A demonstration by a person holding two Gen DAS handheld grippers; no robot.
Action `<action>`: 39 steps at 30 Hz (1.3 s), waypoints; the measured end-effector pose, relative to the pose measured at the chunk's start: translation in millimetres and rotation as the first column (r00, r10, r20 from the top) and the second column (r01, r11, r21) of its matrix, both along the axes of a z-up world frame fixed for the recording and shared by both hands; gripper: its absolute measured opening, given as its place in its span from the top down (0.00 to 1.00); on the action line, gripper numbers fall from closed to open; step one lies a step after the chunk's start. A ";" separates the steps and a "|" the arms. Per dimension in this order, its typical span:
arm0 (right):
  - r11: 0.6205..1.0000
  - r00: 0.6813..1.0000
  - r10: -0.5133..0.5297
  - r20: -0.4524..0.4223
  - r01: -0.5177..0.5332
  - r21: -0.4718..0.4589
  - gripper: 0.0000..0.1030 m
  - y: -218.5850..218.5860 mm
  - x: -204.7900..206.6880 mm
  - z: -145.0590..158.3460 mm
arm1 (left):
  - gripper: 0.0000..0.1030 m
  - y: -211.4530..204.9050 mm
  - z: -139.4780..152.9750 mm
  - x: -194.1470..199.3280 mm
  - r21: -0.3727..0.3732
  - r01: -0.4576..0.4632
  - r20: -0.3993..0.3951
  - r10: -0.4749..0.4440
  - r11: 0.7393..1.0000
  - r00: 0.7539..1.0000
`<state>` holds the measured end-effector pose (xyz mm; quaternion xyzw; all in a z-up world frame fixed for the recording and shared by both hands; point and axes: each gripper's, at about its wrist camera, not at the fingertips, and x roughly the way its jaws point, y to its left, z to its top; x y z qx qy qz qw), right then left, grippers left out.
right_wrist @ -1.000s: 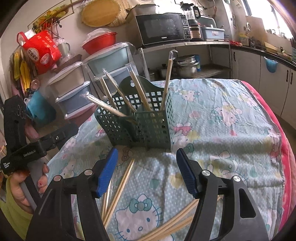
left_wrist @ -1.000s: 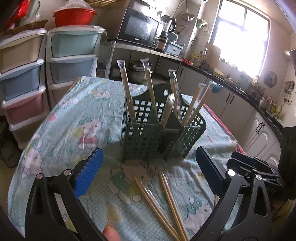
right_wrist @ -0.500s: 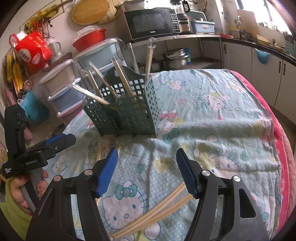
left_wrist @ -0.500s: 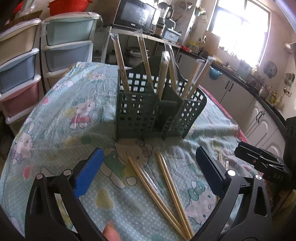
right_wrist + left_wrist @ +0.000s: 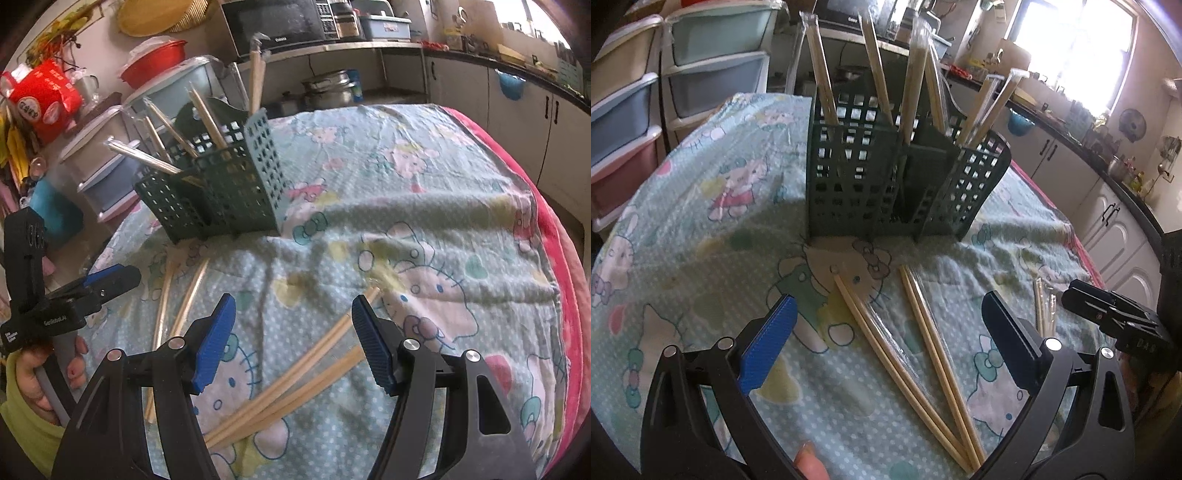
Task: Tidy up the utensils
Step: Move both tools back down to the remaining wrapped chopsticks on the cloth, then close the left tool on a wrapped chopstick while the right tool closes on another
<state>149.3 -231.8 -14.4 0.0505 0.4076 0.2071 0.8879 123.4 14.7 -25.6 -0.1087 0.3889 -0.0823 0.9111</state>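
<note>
Left gripper (image 5: 886, 332): jaws wide apart, holding nothing, low over the cloth-covered surface (image 5: 701, 229).
Between its fingers: two wrapped chopstick pairs lie flat on the cloth; the left pair (image 5: 897, 373) and the right pair (image 5: 938, 365) spread apart at the far end and nearly meet at the near end.
Right gripper (image 5: 293, 339): jaws apart, empty, hovering above the cloth.
Under it: a loose chopstick pair (image 5: 295, 376) runs diagonally from near the right finger down toward the left finger; a second stick lies just beside it.
Utensil holder (image 5: 905, 184): dark green perforated caddy with several compartments, upright on the cloth just beyond the loose pairs; wrapped chopsticks (image 5: 875, 70) stand tilted in it, fanning outward.
In the way: the holder's front wall stands between the loose pairs and the compartments; the standing sticks crowd the openings.
Off to the side: another small wrapped pair (image 5: 1043, 310) lies near the right gripper's body.
Behind: stacked plastic drawers (image 5: 624, 110) to the left, a microwave (image 5: 273, 22) on a shelf, white cabinets (image 5: 1108, 221) at right.
</note>
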 end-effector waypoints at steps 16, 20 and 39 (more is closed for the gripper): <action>0.997 0.986 -0.074 -0.147 0.070 -0.032 0.41 -7.0 43.9 -29.3 | 0.38 5.6 -34.5 22.1 -0.034 -0.010 -0.117 0.006 0.999 0.993; 0.996 0.979 -0.082 -0.187 0.077 -0.035 0.49 -7.1 55.1 -36.9 | 0.40 11.6 -37.2 26.8 -0.062 -0.018 -0.129 0.010 0.998 0.992; 0.990 0.974 -0.134 -0.181 0.123 -0.070 0.73 -9.8 68.5 -44.0 | 0.82 22.7 -41.4 52.7 -0.020 -0.084 -0.141 0.080 0.996 0.987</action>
